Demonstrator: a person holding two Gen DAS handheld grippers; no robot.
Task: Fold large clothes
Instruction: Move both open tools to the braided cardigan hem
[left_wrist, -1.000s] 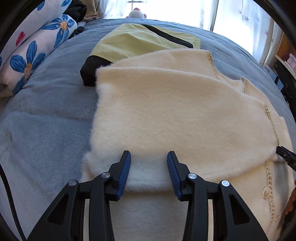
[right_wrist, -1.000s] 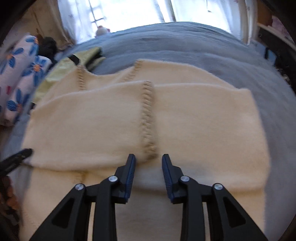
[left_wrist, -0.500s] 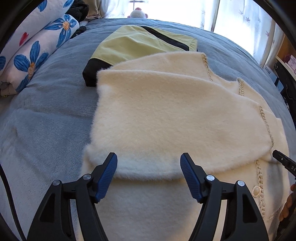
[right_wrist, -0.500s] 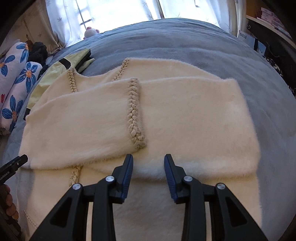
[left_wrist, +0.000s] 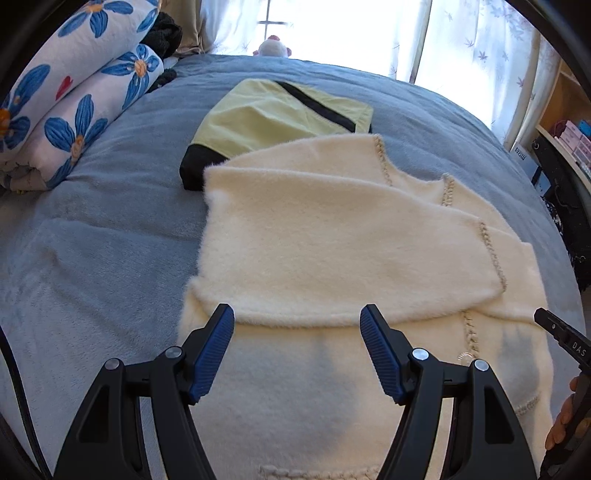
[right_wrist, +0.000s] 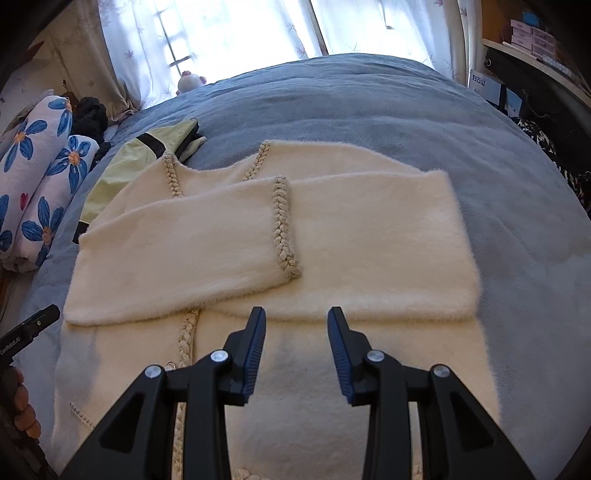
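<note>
Both sleeves of the cream fleecy jacket now lie folded across its chest, and both tongs have let go and backed up off the fabric compared with a second ago, when their tips sat low on the lower sleeve edge. The left tongs stand spread wide with nothing between the pads; their gap widened early in that second and then held, and the left sleeve's folded edge lies just ahead of the tips. The right tongs hang partly spread and empty, no wider than before, with the right sleeve's lower edge just beyond them and the braided cuff ahead and a little to their left. The jacket rests flat on the grey bed, its hem end beneath both tongs, its collar end farthest from them, overlapping a yellow-and-black garment. In my judgement the sleeve step is finished, and the hem nearest the tongs is the likely next grasp for folding the body.
</note>
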